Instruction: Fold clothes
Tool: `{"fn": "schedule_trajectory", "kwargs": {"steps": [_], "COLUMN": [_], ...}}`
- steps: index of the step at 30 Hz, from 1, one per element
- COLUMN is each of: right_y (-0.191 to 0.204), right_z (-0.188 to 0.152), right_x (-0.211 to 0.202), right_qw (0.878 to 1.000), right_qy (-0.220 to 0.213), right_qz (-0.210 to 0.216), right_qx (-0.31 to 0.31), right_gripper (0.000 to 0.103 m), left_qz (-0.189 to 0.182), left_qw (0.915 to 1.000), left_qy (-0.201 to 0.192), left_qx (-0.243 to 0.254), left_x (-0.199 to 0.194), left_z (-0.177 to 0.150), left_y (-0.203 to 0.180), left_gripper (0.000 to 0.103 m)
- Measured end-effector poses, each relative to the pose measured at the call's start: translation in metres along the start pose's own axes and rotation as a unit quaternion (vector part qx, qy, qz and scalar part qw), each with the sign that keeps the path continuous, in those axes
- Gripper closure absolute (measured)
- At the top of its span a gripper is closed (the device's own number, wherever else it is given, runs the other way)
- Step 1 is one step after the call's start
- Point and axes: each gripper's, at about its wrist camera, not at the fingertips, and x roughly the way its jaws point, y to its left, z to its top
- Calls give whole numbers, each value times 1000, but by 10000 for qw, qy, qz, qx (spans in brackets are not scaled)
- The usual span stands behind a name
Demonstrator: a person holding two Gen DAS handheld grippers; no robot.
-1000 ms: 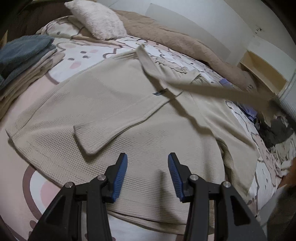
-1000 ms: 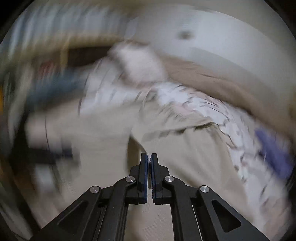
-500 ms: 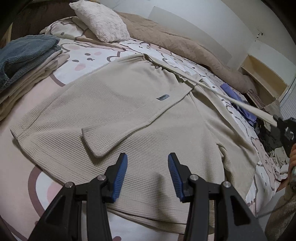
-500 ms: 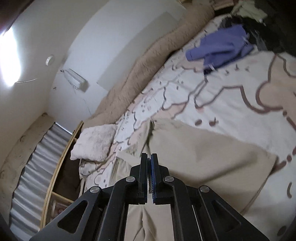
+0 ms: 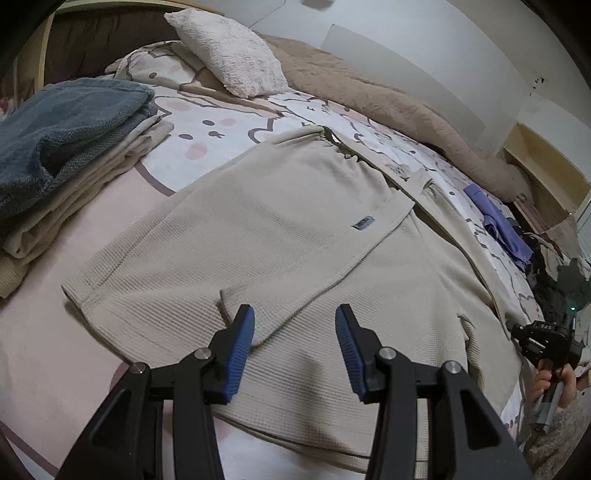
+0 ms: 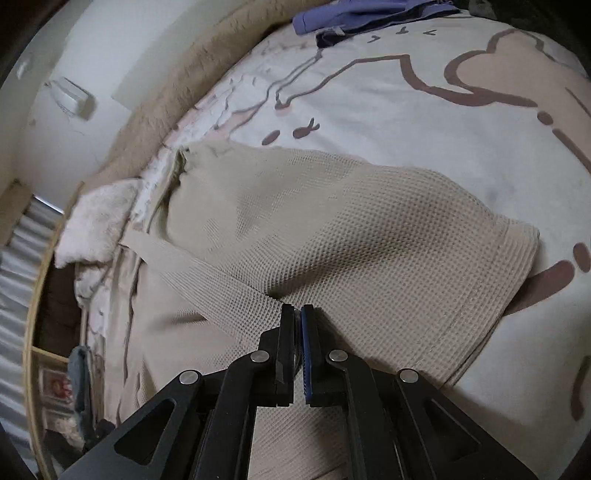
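Beige waffle-knit robe point(image 5: 266, 229), cartoon-print sheet point(image 5: 207, 133), blue towel point(image 5: 62, 122), purple garment point(image 5: 506, 229)

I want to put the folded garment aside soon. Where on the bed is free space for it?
Bare pink sheet lies between the folded stack under the grey-blue towel and the beige waffle-knit garment. The far side, with purple cloth and dark clothes, is crowded.

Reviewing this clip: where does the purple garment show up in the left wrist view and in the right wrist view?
Left wrist view: purple garment at the right edge, on the printed bedsheet beyond the beige robe.
Right wrist view: purple garment at the top, right of centre.
Shared landmark: the fluffy white pillow.
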Motion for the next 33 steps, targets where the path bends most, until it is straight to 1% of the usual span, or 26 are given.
{"fn": "schedule_trajectory", "kwargs": {"steps": [4, 5, 6, 7, 8, 9, 11, 13, 16, 18, 19, 21, 22, 24, 27, 30, 31, 33], "right_y": [8, 10, 13, 14, 14, 14, 11, 2, -26, -46, -55, -70, -78, -86, -83, -82, -81, -80], "right_z": [-3, -4, -5, -6, -8, -9, -9, -7, 1, 6, 7, 7, 7, 7, 8, 10, 10, 12], "right_x": [-6, -10, -15, -21, -27, -35, -51, -66, -81, -90, -93, -97, -98, -99, -95, -91, -89, -86], "right_qw": [9995, 9992, 9987, 9987, 9988, 9986, 9979, 9974, 9975, 9965, 9961, 9950, 9944, 9943, 9946, 9946, 9946, 9945], "right_qy": [-52, -86, -120, -147, -172, -232, -378, -520, -657, -753, -766, -793, -808, -812, -847, -884, -898, -929], "right_qz": [-190, -231, -271, -209, -119, -111, -159, -200, -246, -312, -316, -328, -336, -211, -237, -262, -261, -268], "right_qx": [-238, -324, -409, -433, -440, -462, -498, -466, -102, 191, 314, 505, 598, 657, 551, 478, 453, 405], "right_gripper": [99, 92, 68, 49, 20, 16, 16, 17, 17, 17, 17, 17, 17, 17, 17, 17, 17, 17], "left_qz": [3, -12, -36, -68, -106, -144, -283, -516, -887, -1181, -1336, -1510, -1578, -1659, -1725, -1745, -1746, -1697], "left_qw": [9999, 9999, 9997, 9995, 9992, 9989, 9977, 9957, 9914, 9870, 9840, 9789, 9762, 9722, 9673, 9609, 9588, 9576], "left_qy": [31, 38, 43, 49, 59, 67, 63, 28, 64, 180, 276, 479, 638, 923, 1379, 1847, 1963, 2062], "left_qx": [129, 168, 227, 301, 377, 442, 617, 764, 961, 1078, 1148, 1290, 1343, 1369, 1244, 1103, 1075, 1080], "left_x": [1, 1, 1, 0, 0, 0, -1, -2, 0, 2, 3, 5, 8, 14, 21, 28, 30, 32], "left_z": [1, 1, 1, 1, 1, 1, 3, 5, 5, -1, -6, -17, -23, -34, -48, -61, -65, -70], "left_y": [-9, -12, -17, -22, -28, -34, -50, -70, -100, -122, -133, -148, -155, -164, -170, -170, -171, -174], "left_gripper": [58, 58, 58, 58, 58, 58, 58, 58, 57, 57, 57, 57, 57, 56, 52, 52, 52, 52]}}
